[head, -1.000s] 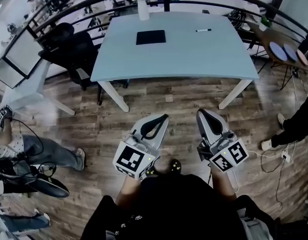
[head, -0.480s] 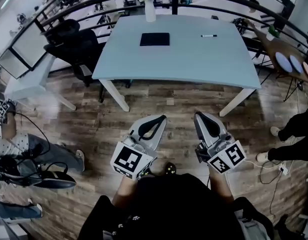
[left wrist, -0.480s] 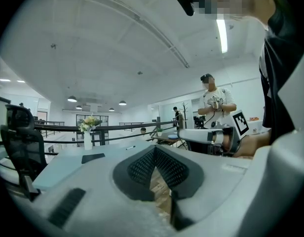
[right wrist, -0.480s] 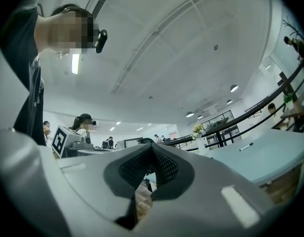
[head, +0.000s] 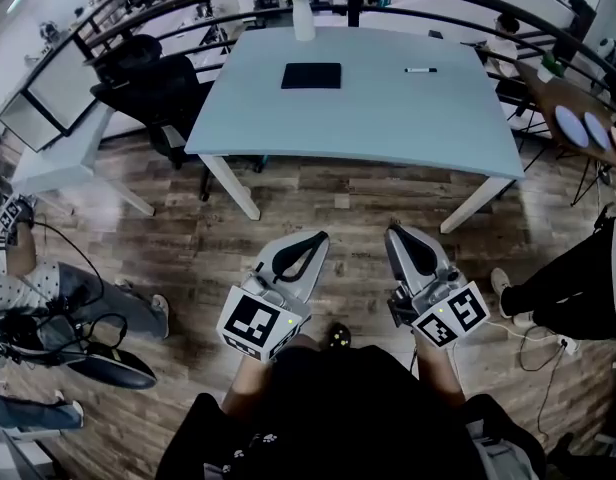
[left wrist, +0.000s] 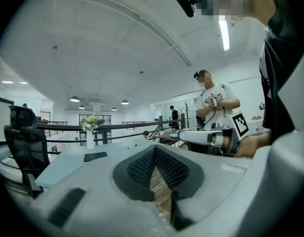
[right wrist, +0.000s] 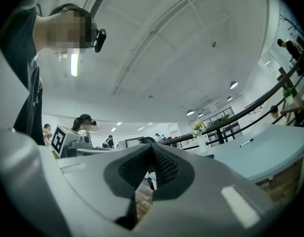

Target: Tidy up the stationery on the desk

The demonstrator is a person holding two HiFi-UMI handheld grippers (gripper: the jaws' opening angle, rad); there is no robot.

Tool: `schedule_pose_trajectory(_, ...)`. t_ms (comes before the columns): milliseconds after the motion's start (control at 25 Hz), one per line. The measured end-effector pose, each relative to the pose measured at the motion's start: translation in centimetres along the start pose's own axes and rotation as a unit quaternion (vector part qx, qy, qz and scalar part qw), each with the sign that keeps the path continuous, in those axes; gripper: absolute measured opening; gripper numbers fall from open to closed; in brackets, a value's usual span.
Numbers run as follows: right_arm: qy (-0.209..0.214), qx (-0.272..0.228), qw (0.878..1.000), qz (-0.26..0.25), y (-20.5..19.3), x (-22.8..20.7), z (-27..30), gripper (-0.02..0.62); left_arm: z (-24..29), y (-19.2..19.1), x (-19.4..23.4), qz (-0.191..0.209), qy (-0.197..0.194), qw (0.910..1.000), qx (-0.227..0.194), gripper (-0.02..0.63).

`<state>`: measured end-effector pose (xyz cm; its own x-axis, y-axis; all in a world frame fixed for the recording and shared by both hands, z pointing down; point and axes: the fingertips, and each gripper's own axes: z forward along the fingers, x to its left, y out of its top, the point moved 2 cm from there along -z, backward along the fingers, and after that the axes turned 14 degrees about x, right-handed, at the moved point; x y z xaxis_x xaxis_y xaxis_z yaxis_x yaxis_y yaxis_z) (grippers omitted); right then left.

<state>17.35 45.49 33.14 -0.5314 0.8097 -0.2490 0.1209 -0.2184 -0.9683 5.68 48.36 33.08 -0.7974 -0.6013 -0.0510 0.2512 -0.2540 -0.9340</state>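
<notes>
Marker and notebook remain untouched on desk.

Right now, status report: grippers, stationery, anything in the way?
Left gripper and right gripper shut, empty, short of the desk. Marker and black notebook lie untouched on it. Only wood floor between.

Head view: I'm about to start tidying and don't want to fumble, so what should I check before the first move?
1. Left gripper empty: ok, jaws shut on nothing.
2. Right gripper empty: ok, jaws shut on nothing.
3. Pen lies free on the desk: ok.
4. Black pad lies flat, uncovered: ok.
5. Desk within reach: not ok, both grippers hang over the floor, short of its near edge.
6. Place to put the pen: cannot tell.
</notes>
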Motion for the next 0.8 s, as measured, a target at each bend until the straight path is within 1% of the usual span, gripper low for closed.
schedule_pose_trajectory(320, 0.0, 0.004, 1.0, -0.005, -0.2, 0.0, 0.0, 0.005, 0.0, 0.0, 0.1, -0.005, 0.004, 1.0, -0.007, -0.015)
schedule_pose_trajectory(560, 0.004, 0.011, 1.0, -0.005, -1.0, 0.0, -0.3, 0.005, 0.1, -0.8, -0.4, -0.009, 0.005, 0.9999, -0.001, -0.015)
schedule_pose_trajectory(800, 0.008, 0.022, 1.0, -0.002, -1.5, -0.3, 0.3, 0.005, 0.3, -1.0, 0.2, -0.014, 0.012, 0.9998, 0.005, -0.015)
